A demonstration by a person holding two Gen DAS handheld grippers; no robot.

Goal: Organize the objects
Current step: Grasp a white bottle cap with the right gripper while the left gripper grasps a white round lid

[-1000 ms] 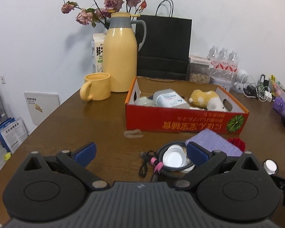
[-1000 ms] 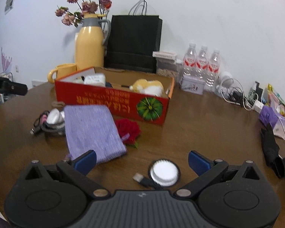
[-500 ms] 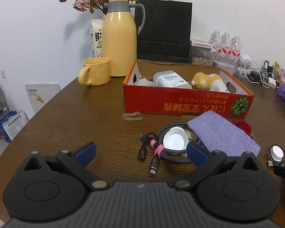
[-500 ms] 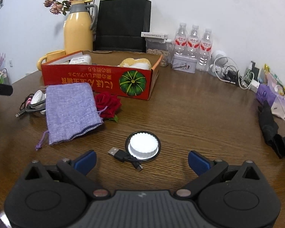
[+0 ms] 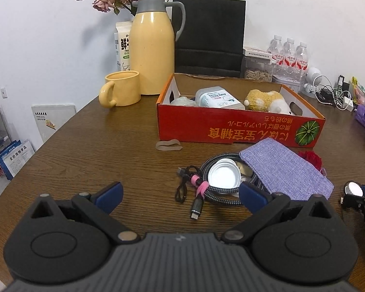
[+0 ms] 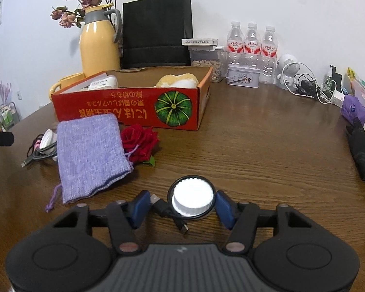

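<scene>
Right wrist view: right gripper [image 6: 182,206] has just been closing around the white cap [image 6: 192,199] on the table [image 6: 267,150], pads not pressing yet. Left gripper [image 5: 180,192] gapes empty. Next I'd guess: pinch, lift, drop into the red box [image 6: 133,109].

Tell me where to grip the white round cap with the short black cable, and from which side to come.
Grip the white cap across its ribbed rim, coming in low from the near side, as the right gripper does. It lies flat and round, so opposite sides suit the pads. The jaws have just been closing around it; the right pad looks at the rim, the left still short, with the black cable plug in that gap.
</scene>
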